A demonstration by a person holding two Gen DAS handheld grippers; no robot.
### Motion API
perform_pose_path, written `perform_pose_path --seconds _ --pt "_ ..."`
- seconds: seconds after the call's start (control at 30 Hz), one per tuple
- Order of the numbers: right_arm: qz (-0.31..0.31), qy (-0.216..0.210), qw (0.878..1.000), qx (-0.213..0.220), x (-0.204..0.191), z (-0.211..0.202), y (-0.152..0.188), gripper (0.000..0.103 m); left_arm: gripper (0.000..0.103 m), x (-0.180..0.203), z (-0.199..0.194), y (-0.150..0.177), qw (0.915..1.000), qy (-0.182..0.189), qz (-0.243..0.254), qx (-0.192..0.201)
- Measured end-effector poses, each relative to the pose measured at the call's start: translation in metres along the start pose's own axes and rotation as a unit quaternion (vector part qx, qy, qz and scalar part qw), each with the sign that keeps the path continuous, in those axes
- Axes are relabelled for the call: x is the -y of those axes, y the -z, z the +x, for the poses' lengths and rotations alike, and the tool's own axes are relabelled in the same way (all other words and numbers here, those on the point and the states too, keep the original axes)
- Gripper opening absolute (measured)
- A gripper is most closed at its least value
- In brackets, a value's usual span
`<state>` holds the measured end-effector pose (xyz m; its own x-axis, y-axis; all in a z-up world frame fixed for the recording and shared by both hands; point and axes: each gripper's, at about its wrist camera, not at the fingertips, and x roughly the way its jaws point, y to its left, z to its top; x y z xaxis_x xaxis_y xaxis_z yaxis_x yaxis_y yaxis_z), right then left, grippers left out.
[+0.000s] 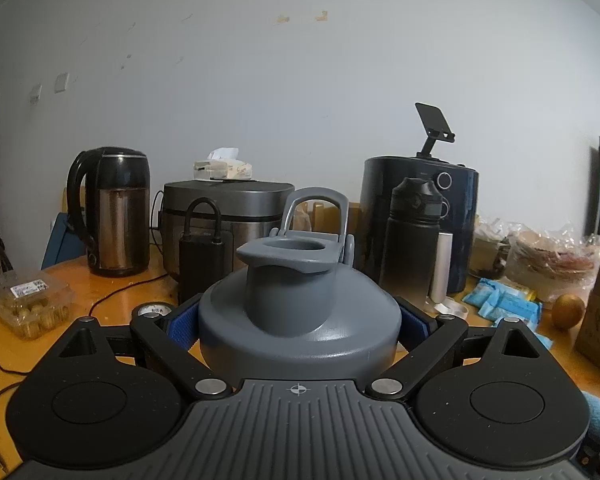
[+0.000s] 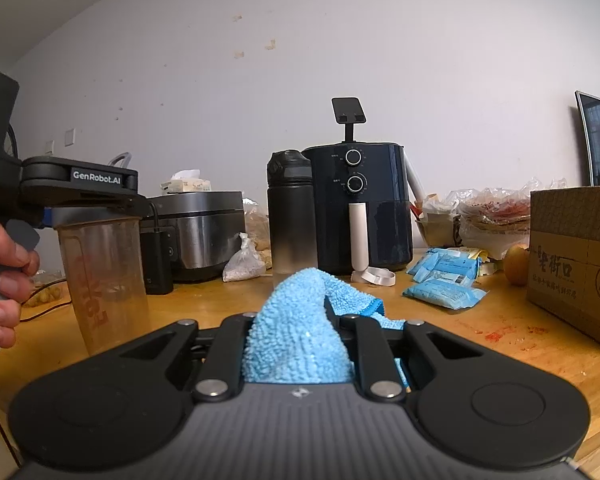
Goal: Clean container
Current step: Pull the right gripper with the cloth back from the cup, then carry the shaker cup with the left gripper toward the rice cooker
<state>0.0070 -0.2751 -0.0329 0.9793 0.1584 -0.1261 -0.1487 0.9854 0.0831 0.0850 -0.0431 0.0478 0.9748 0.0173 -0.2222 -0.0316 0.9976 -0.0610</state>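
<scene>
Both grippers grip: left gripper clamps the shaker bottle's grey lid steady, right gripper pinches a blue microfibre cloth for wiping.

Here's the wooden table, glossy orange-brown, smeared with red crumbs toward the right. Along the back sit a black electric kettle, a steel rice cooker, a dark insulated bottle and a navy air fryer. A black power bank stands in front of the cooker. On the right, blue snack packets lie just beside a cardboard box, with a round yellow fruit between them. Far left, a clear clamshell of snacks rests beside a trailing black cable.
</scene>
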Motion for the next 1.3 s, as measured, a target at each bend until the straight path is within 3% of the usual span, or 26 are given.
perform_pose_path --seconds 0.47,0.83,1.3 --pt "0.003 0.0 1.0 0.005 0.001 -0.005 -0.002 0.012 0.095 -0.008 -0.023 -0.015 0.9999 -0.002 -0.001 0.014" --pt "0.003 -0.001 1.0 0.012 0.0 -0.012 -0.005 0.012 0.095 -0.012 -0.024 -0.001 1.0 0.007 -0.005 0.003" --pt "0.006 -0.001 1.0 0.02 0.0 -0.019 -0.009 0.012 0.095 0.003 -0.054 -0.065 0.9977 0.018 0.02 0.062"
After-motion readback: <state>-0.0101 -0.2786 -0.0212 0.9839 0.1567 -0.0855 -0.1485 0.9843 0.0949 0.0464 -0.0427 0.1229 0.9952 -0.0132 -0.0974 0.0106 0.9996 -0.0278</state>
